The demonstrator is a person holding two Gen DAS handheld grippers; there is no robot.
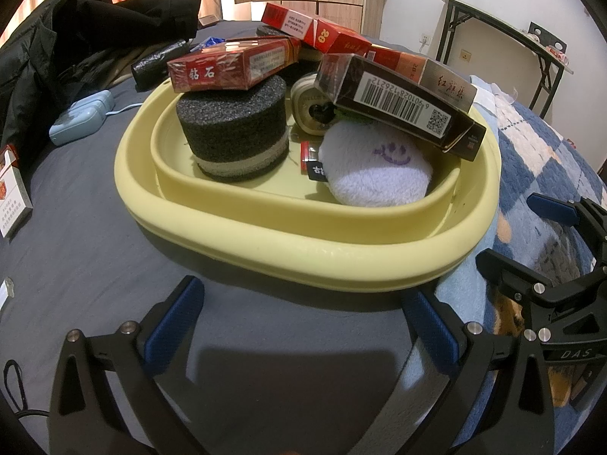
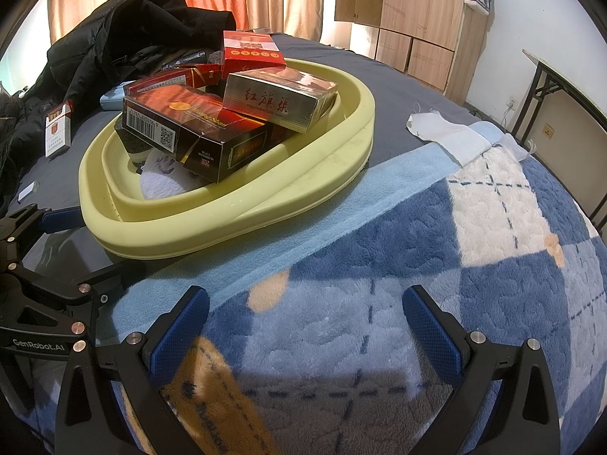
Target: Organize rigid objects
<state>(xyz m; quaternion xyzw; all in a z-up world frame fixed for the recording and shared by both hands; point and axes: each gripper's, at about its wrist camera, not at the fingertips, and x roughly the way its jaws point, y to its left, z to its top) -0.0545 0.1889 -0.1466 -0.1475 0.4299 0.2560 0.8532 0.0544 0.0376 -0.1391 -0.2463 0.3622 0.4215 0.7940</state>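
Yellow tray (image 1: 265, 227) on the dark bed sheet (image 1: 76, 235), one edge touching the blue checked blanket (image 2: 493, 265). Inside: dark foam cylinder (image 1: 233, 129) with a red box (image 1: 231, 66) on top, white smiley pad (image 1: 375, 167), small round tin (image 1: 309, 108), black barcode box (image 1: 398, 102) leaning across them, more red boxes stacked behind. Open cigarette pack (image 2: 57, 129) standing on the sheet well apart from the tray. Left tool (image 1: 303, 326) wide apart, empty, just before the tray rim. Right tool (image 2: 303, 326) wide apart, empty, over the blanket.

Bedroom: bed blanket (image 2: 417, 227), wardrobe (image 2: 417, 7)
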